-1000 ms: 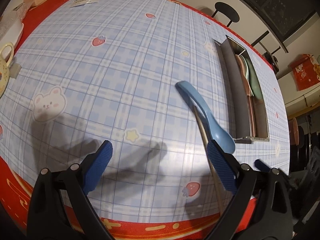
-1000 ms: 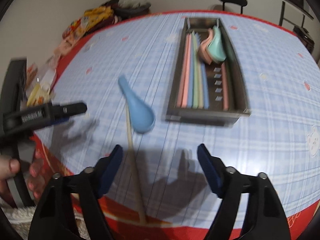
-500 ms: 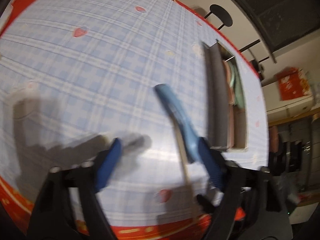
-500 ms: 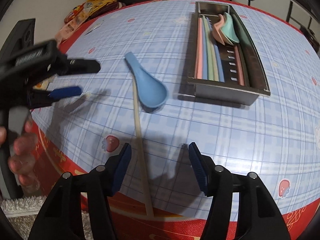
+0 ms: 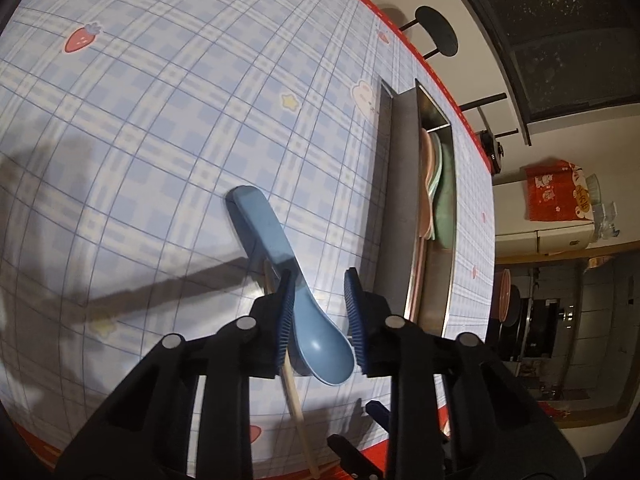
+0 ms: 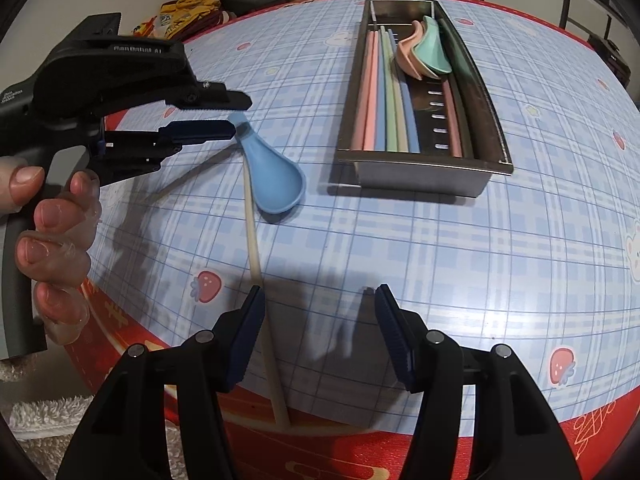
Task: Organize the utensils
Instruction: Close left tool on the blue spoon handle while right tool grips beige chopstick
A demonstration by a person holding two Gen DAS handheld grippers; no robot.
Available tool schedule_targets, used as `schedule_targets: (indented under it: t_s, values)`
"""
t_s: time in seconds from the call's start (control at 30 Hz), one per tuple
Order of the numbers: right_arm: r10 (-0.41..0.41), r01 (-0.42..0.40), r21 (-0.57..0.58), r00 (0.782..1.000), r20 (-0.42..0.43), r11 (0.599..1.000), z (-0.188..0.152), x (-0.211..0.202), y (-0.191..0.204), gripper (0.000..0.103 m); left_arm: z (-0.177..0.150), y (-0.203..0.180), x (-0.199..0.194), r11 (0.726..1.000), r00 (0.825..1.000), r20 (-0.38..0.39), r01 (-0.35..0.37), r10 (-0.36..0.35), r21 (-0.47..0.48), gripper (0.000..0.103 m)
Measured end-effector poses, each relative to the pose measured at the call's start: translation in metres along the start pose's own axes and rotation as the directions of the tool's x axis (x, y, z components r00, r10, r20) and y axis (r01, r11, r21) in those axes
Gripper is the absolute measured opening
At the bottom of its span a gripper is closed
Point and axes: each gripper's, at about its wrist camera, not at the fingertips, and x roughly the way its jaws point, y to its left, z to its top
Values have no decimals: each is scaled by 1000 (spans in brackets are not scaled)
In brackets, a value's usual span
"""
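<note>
- The spoon (image 6: 272, 178) lies on the desk (image 6: 400, 240), centre-left in the right wrist view.
- A chopstick (image 6: 256, 256) lies along its left side.
- The tray (image 6: 424, 166), upper right, holds more utensils.

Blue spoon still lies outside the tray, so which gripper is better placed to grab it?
Left. The left gripper already straddles the blue spoon, fingers open on both sides; the right gripper hovers nearer the chopstick.

The blue spoon (image 6: 276, 184) looks like smooth, matt plastic. The pale chopstick (image 6: 256, 256) beside it seems matt too. The tray (image 6: 424, 168) is brushed metal with a dull sheen. The counter (image 6: 440, 248) wears a glossy printed cover. Each tool has ribbed blue pads (image 6: 394, 332) on matt black plastic.
</note>
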Motion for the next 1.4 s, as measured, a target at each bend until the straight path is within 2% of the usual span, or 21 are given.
schedule_targets:
  t_s: [0.3,0.6,0.7,0.73,0.93,1.1,1.23,1.4]
  values:
    - [3,-3,7,1000,-5,1000,-2,-1,0,54,0,4,14,1000,999,-25,-23,22,-11,27]
    - [1,-1,-5,1000,-13,1000,-2,4,0,54,2,-1,29,998,998,-32,-56,57,25,29]
    - [-9,8,-38,1000,-17,999,-7,5,9,54,4,-5,30,996,997,-29,-68,70,56,24]
    - [-11,10,-51,1000,-19,999,-8,5,11,54,4,-5,29,995,997,-28,-74,76,65,14]
    - [-22,17,-153,999,-27,988,-8,12,34,54,6,-7,14,987,998,-5,-69,70,145,10]
    - [-44,37,-232,999,-24,972,-3,18,50,45,3,3,-7,983,998,-1,-65,66,174,10]
    - [-66,58,-285,998,-19,957,1,23,59,41,-3,22,-23,987,998,2,-55,55,148,10]
    - [-108,101,-313,994,-6,944,4,26,62,26,-12,44,-38,991,999,-12,-36,38,131,10]
